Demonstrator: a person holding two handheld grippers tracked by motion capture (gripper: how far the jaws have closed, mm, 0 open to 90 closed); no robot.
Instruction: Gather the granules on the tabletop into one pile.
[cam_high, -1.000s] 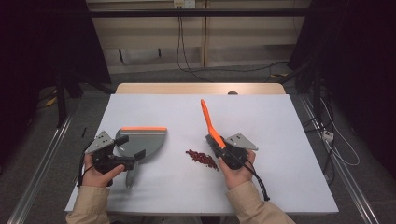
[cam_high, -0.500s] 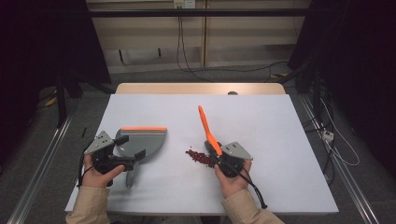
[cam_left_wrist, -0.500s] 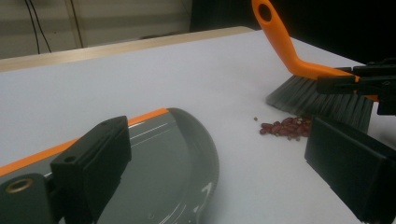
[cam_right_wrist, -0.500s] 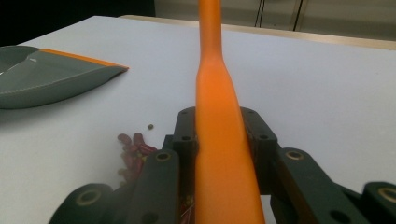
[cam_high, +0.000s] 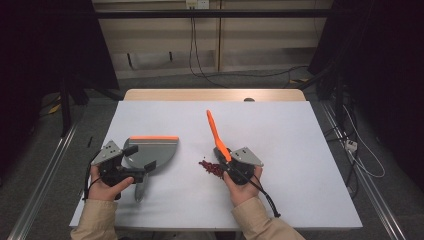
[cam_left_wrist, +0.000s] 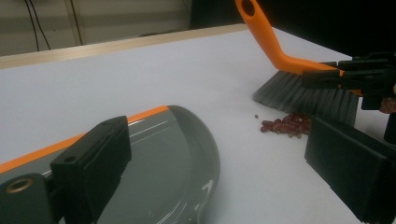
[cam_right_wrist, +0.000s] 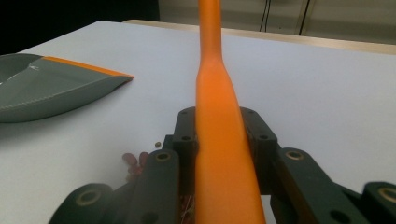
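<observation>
The right gripper (cam_high: 226, 159), jaws clamped on the orange brush (cam_high: 215, 133), slid left onto the red beans (cam_high: 211, 168), while the left gripper (cam_high: 134, 165) kept gripping the dustpan (cam_high: 150, 149).

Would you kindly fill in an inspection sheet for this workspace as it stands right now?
Surface: white table, bare but for the job's things.
Job's things: grey dustpan with orange lip lying flat; orange-handled brush, bristles beside a small pile of red beans; beans lie apart from the dustpan.
Clutter: nothing seen.
Grippers: left tool holds the dustpan's handle; right tool is shut on the brush handle.
Cables: one trails from the right tool across the table; more hang on the far wall and lie on the floor at right.
Surroundings: dark curtains, pale wall panels, metal floor rails.
</observation>
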